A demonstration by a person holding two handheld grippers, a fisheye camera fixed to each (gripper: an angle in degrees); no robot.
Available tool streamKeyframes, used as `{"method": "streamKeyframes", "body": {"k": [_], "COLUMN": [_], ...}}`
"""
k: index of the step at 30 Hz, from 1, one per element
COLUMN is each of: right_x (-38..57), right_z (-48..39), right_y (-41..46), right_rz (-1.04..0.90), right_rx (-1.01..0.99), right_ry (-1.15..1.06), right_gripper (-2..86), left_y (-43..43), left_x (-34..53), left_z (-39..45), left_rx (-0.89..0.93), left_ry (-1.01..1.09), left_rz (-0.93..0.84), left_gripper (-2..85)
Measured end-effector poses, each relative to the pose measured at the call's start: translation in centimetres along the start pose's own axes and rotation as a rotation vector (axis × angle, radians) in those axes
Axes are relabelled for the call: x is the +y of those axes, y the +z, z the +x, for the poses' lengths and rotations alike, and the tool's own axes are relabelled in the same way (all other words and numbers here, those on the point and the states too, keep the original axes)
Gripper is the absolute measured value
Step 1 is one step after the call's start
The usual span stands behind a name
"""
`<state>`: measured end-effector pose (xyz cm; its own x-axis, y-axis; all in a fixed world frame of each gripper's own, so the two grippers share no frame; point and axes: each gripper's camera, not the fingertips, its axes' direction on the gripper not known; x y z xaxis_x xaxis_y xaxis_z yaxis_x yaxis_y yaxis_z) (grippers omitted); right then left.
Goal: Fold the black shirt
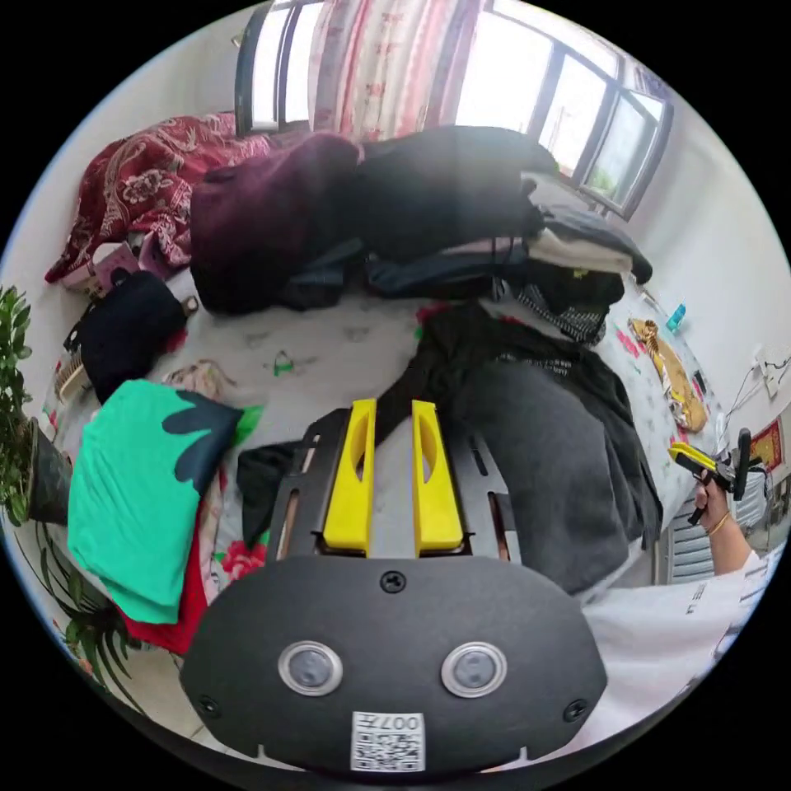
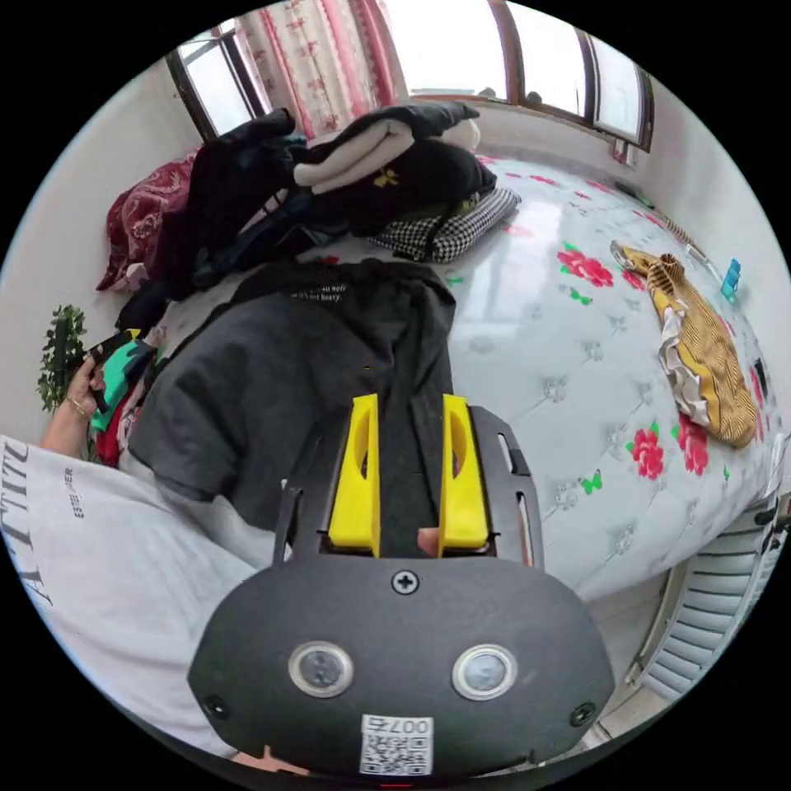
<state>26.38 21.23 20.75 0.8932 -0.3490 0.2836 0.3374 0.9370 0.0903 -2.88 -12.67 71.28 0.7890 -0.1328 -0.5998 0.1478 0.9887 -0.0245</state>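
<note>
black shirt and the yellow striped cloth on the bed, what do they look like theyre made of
Black shirt: looks like soft matte knit, probably cotton jersey; it lies limp with gentle folds and no shine, and looks charcoal in the window light.
Yellow striped cloth: seems a thin woven fabric, crumpled into tight wrinkles, with fine dark stripes and a pale underside. The exact fibre can't be told for either.

Two grippers are in use: the left gripper (image 1: 393, 404) and the right gripper (image 2: 409, 400), each with two yellow jaws. One black shirt (image 2: 297, 362) lies spread on one floral mattress (image 2: 535, 329). One heap of dark clothes (image 2: 329, 189) sits at twelve o'clock, one yellow striped garment (image 2: 700, 354) at three o'clock. In the left gripper view, one green garment (image 1: 132, 486) lies at nine o'clock, beside one potted plant (image 1: 16, 395).
</note>
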Motion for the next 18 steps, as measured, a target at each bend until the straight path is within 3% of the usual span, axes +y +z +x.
{"method": "streamKeyframes", "body": {"k": [5, 10, 12, 14, 16, 18], "right_x": [4.6, 0.4, -2.4, -5.1, -5.5, -5.8], "right_z": [-0.9, 2.5, 6.1, 12.8, 16.4, 17.6], "right_y": [6.5, 5.4, 1.7, -5.4, -9.7, -11.5], "right_rz": [-0.291, -0.317, -0.207, 0.018, 0.139, 0.171], "right_rx": [0.105, 0.174, 0.326, 0.502, 0.488, 0.375], "right_ry": [-0.035, 0.001, 0.055, 0.340, 0.501, 0.515], "right_gripper": [7.3, 3.4, 3.0, 3.5, 4.5, 5.4], "left_y": [5.7, 9.6, 10.7, 10.4, 9.8, 9.7], "left_x": [7.0, 6.5, 5.6, 4.1, 3.1, 2.4], "left_z": [1.4, 5.6, 6.0, 5.6, 4.9, 4.1], "left_rx": [0.076, 0.050, 0.020, 0.022, 0.023, 0.017], "left_ry": [0.039, 0.177, 0.192, 0.177, 0.156, 0.138], "left_rz": [-0.247, -0.352, -0.384, -0.355, -0.319, -0.307], "left_gripper": [8.5, 9.4, 9.4, 9.4, 9.4, 9.6]}}
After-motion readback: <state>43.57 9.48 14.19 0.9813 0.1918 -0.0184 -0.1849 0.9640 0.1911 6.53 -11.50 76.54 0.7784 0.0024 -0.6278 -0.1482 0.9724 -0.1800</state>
